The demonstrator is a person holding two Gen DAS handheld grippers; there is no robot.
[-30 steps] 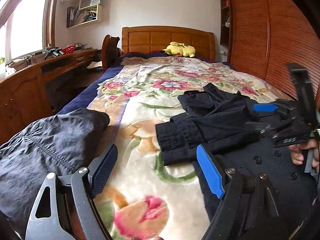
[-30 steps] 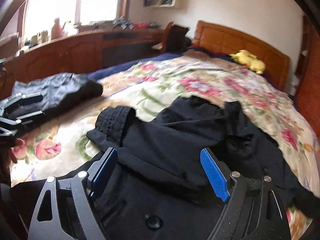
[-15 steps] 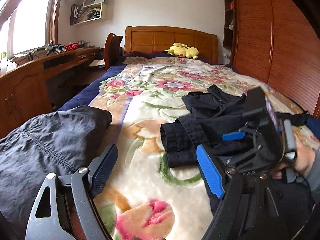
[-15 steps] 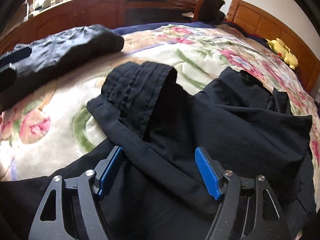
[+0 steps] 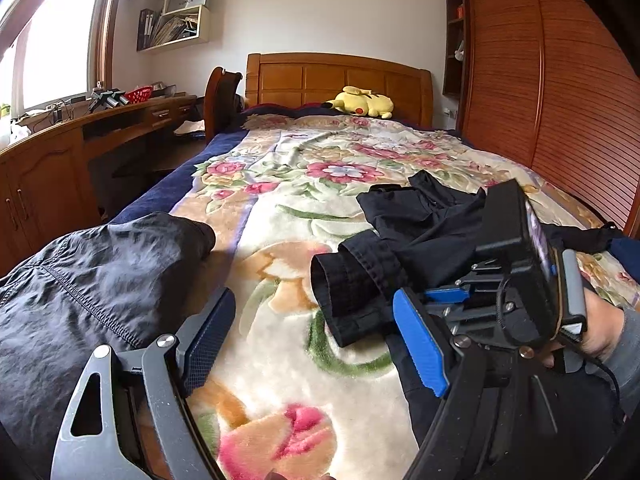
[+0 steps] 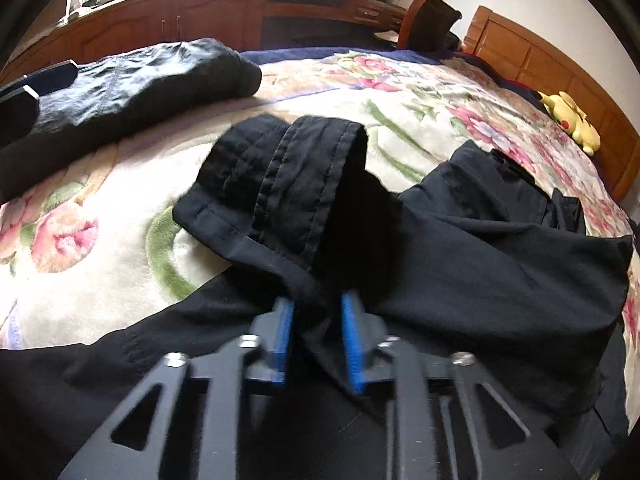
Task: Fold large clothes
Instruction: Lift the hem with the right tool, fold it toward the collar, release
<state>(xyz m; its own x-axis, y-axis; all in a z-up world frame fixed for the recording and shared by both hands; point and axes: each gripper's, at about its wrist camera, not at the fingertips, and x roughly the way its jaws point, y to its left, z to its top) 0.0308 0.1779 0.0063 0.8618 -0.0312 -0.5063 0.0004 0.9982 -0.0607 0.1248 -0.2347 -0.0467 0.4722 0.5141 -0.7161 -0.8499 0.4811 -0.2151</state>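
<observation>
A black coat (image 6: pixel 460 248) lies crumpled on the floral bed blanket (image 5: pixel 288 216), its sleeve cuff (image 6: pixel 288 176) folded toward the left. It also shows in the left wrist view (image 5: pixel 404 232). My right gripper (image 6: pixel 316 340) is closed on a fold of the black fabric at the base of the sleeve; it shows in the left wrist view (image 5: pixel 440 300). My left gripper (image 5: pixel 316 344) is open and empty, hovering over the blanket left of the coat.
A dark grey folded garment (image 5: pixel 88 280) lies at the bed's left edge. A yellow plush toy (image 5: pixel 362 102) sits by the headboard. A wooden desk (image 5: pixel 80 136) runs along the left; a wooden wardrobe (image 5: pixel 560 100) stands on the right.
My right gripper dropped down onto the coat and its jaws closed from wide open onto the fabric by the sleeve. The left gripper stayed almost still and open.
</observation>
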